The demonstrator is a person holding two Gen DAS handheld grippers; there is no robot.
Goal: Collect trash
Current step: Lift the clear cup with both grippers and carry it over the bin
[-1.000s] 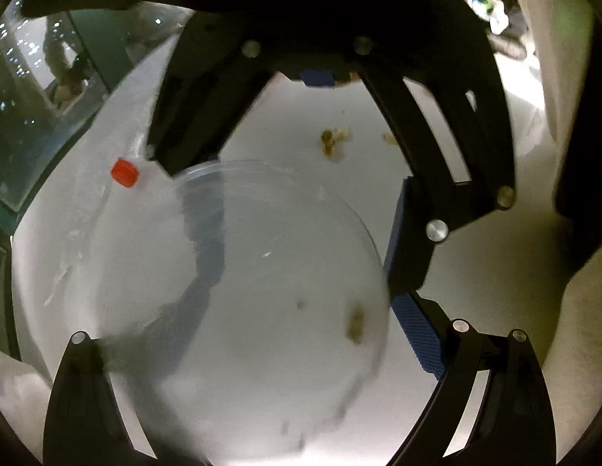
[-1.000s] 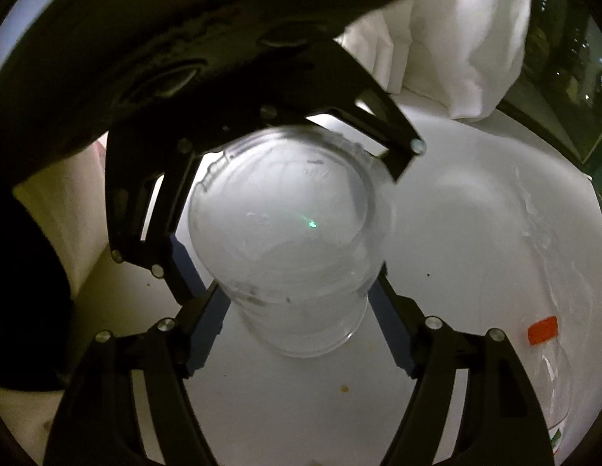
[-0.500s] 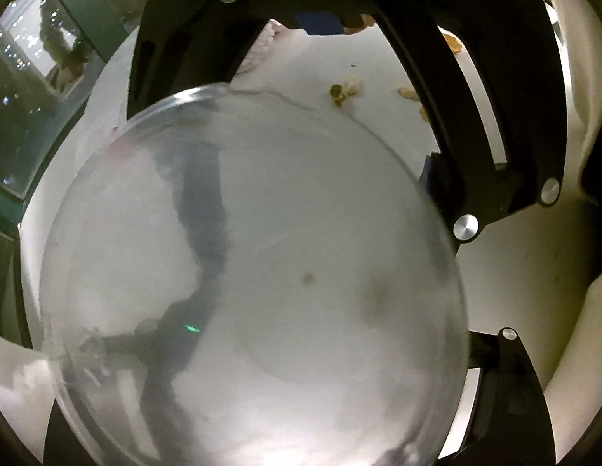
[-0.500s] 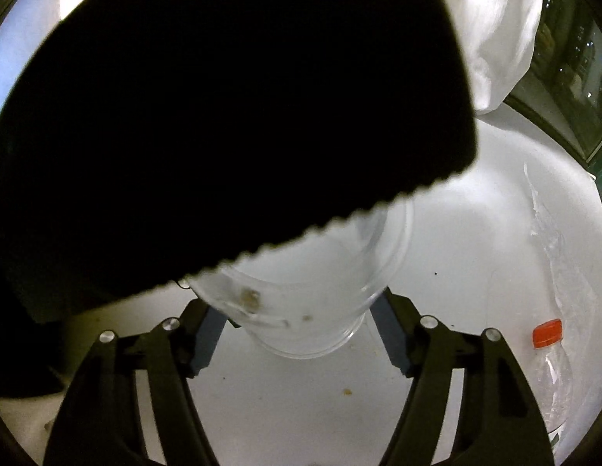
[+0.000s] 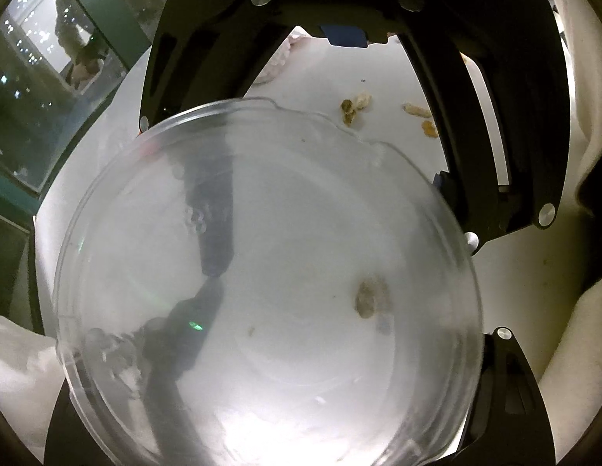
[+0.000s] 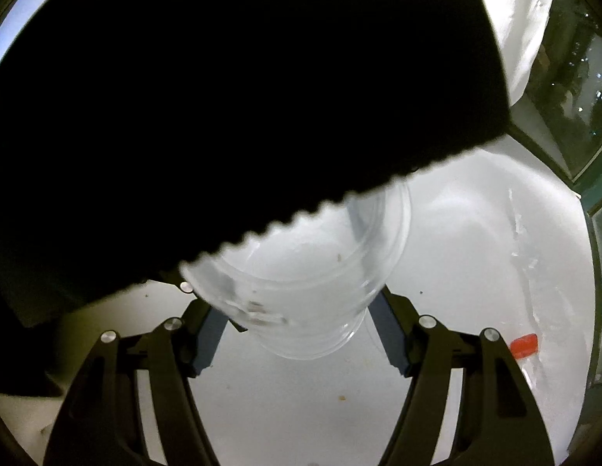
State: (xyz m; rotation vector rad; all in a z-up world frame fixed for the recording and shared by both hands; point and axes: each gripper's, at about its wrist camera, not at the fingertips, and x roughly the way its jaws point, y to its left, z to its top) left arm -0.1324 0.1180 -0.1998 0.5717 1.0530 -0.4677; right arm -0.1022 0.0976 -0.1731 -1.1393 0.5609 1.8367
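White surface (image 6: 475, 233) first, though mostly blocked in the right-wrist view by a black toothed shape (image 6: 223, 97). Next in size, a clear plastic tub (image 5: 262, 272): lifted off the surface and tipped, mouth turned toward the left camera, away from every edge as far as can be told. Thin-walled, light, smooth and probably slippery; likely to buckle or crack under a hard squeeze, so best taken low on the wall near the stiffer base, or across the rolled rim, with gentle pressure. Better kept mouth-up, lest the scrap (image 5: 369, 297) inside spill. Right gripper (image 6: 297, 334) clamped on the tub's lower wall, with fingers just drawn in a little. Left gripper (image 5: 277, 369) straddling the rim, with fingers just now narrowing and the tub between them; impossible to tell whether pressing yet. Near the right edge of the surface, a clear bottle (image 6: 524, 345) with a red cap. Smallest, loose crumbs (image 5: 355, 106) toward the far edge, not yet collected
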